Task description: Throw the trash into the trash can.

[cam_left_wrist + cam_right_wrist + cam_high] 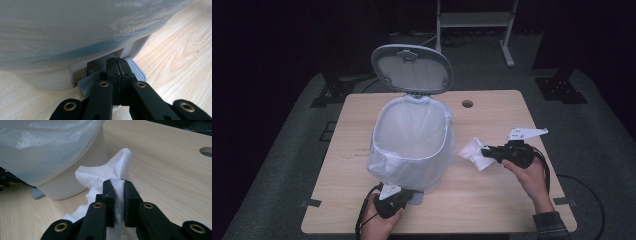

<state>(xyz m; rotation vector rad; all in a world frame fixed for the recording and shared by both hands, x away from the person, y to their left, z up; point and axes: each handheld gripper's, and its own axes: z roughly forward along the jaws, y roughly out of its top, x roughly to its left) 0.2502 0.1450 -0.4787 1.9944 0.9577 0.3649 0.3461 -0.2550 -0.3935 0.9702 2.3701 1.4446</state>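
While the lid [412,68] of the white pedal bin [412,145] stands raised at the far side, the left gripper [404,196] sits low at the bin's near base, its 2 jaws pressed flat together with nothing between them. Seen from the left gripper view, those clenched jaws rest on the grey ribbed pedal [136,69] that juts from under the bin. A thin white liner bag [411,167] is folded over the bin's rim and hangs down its outer wall. To the right of the bin, the right gripper [486,151] is clamped on a crumpled white paper towel [473,151], held just beside the bin's wall and above the wooden worktop [492,200]. From the right gripper view, the towel [110,173] bunches up between the 2 jaws and spills out on both sides. A round cable hole [467,104] lies in the worktop behind the towel.
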